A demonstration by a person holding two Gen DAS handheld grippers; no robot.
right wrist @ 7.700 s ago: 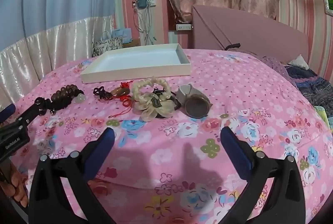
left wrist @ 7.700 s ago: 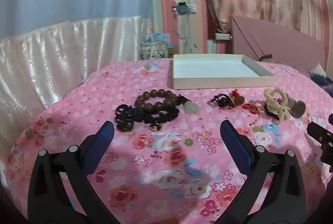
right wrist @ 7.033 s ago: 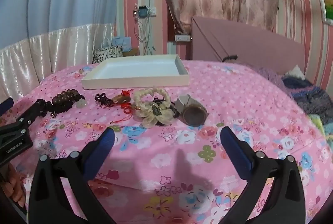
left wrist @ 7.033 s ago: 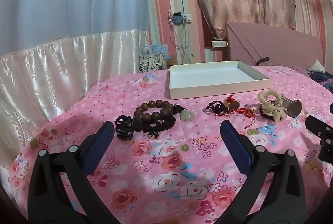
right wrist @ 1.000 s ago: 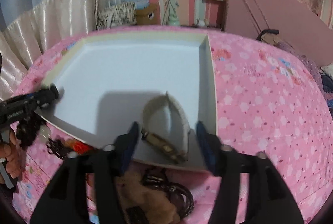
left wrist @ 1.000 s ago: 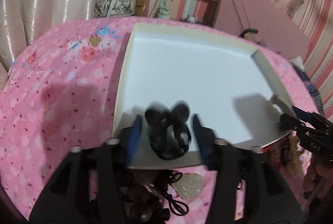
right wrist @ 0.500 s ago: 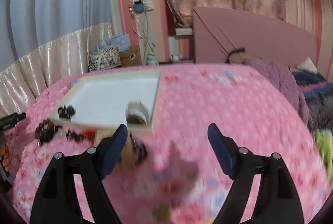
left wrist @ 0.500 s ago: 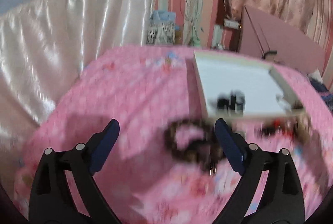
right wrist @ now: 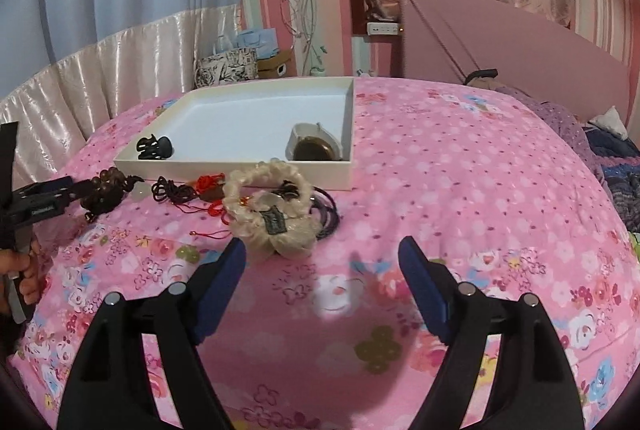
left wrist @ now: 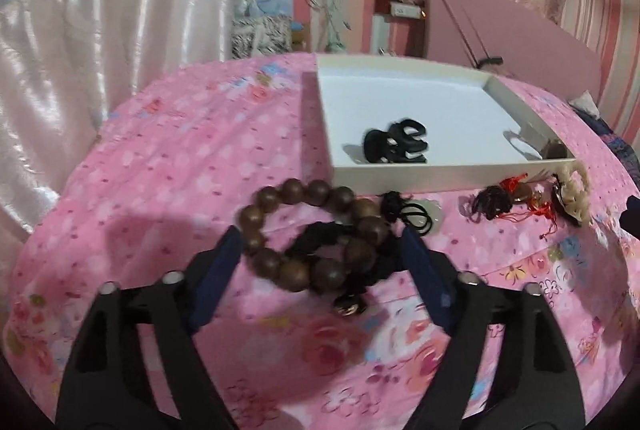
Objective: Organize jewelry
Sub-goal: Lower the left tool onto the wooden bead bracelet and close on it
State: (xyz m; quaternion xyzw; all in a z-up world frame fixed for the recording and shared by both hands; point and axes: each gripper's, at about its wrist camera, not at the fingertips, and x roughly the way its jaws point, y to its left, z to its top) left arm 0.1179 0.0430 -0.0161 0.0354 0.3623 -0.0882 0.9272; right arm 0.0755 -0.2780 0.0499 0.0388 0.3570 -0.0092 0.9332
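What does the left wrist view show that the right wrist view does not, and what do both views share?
Only the left wrist view shows the left gripper closing around the brown bead bracelet, its pads not yet pressing on it. Only the right wrist view shows the right gripper open over bare bedspread, the person's hand, and the purple cord. Both share the white tray holding the black hair clip and the watch, with the pale bracelet and red cords outside it.
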